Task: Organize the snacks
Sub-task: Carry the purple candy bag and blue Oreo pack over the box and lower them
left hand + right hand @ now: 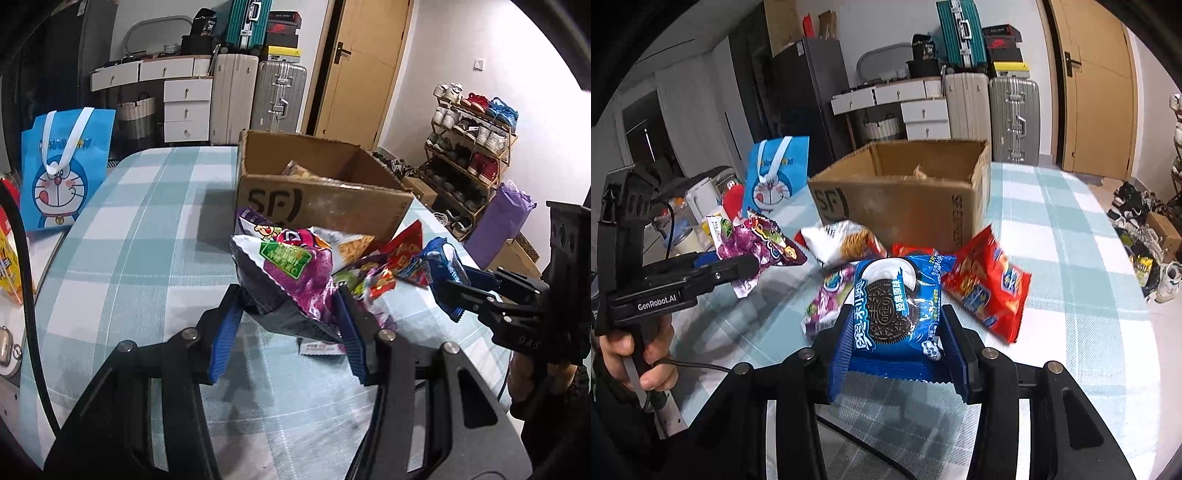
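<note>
**Both grippers loaded, box waiting**

Jaws clenched on both sides! The left gripper (288, 325) has its blue ribbed pads pressed against a purple snack bag (291, 273), glossy magenta with a green label and a crimped dark edge, puffed up between the fingers and lifted clear of the checked tablecloth (129, 236). The right gripper (899, 354) squeezes a blue Oreo packet (894, 306), cookie and cream printed on its face, serrated bottom seam hanging just below the pads.

On the cloth between them lies the loose pile: a red snack bag (988, 284), a white-and-orange bag (846, 242) and a small pale purple packet (827, 295), all near the open cardboard box (897, 192). Something tan peeks from inside the box, too little showing to name. The left view's pile is blurred and overlapping, hard to separate. A hand (646, 343) grips the left tool's handle.
</note>
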A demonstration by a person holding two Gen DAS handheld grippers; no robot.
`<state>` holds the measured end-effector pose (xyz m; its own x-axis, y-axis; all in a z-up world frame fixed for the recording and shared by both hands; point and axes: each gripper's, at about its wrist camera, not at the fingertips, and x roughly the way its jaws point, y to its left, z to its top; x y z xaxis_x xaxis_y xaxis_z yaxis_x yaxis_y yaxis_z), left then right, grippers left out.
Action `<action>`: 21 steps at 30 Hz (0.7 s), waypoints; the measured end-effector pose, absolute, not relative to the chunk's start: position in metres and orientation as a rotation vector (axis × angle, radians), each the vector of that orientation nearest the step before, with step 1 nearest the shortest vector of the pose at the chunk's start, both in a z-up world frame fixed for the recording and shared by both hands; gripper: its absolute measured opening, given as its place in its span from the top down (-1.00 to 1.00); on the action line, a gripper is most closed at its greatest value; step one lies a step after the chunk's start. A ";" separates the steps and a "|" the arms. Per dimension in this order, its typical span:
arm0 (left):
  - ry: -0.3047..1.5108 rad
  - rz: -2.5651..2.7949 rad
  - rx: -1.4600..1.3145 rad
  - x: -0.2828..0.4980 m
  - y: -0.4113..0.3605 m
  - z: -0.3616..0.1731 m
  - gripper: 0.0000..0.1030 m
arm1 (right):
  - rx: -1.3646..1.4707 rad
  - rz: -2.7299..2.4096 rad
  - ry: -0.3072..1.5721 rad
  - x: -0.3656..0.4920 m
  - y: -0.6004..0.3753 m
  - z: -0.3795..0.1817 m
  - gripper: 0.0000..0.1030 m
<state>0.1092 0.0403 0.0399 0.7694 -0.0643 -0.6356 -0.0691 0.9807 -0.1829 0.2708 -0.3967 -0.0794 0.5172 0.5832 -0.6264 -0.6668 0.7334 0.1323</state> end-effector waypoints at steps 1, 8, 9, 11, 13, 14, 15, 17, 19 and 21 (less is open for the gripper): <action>0.691 -0.002 -0.199 0.110 0.038 0.042 0.07 | -0.128 0.752 0.692 0.271 -0.398 -0.076 0.11; 0.684 -0.017 -0.193 0.117 0.028 0.053 0.07 | -0.107 0.741 0.655 0.275 -0.403 -0.060 0.11; 0.682 -0.019 -0.190 0.117 0.027 0.055 0.07 | -0.106 0.738 0.648 0.275 -0.404 -0.057 0.11; 0.678 -0.018 -0.183 0.120 0.025 0.058 0.07 | -0.101 0.736 0.637 0.277 -0.405 -0.051 0.11; 0.677 -0.019 -0.186 0.122 0.024 0.062 0.07 | -0.099 0.732 0.627 0.278 -0.405 -0.046 0.11; 0.676 -0.019 -0.185 0.124 0.024 0.063 0.07 | -0.099 0.733 0.624 0.279 -0.405 -0.044 0.11; 0.675 -0.019 -0.185 0.125 0.023 0.065 0.07 | -0.096 0.734 0.620 0.279 -0.405 -0.042 0.11; 0.673 -0.020 -0.187 0.126 0.022 0.068 0.07 | -0.093 0.735 0.615 0.281 -0.404 -0.038 0.11; 0.672 -0.024 -0.192 0.128 0.021 0.070 0.07 | -0.087 0.731 0.612 0.283 -0.404 -0.036 0.11; 0.671 -0.028 -0.190 0.131 0.021 0.073 0.07 | -0.083 0.731 0.610 0.285 -0.404 -0.033 0.11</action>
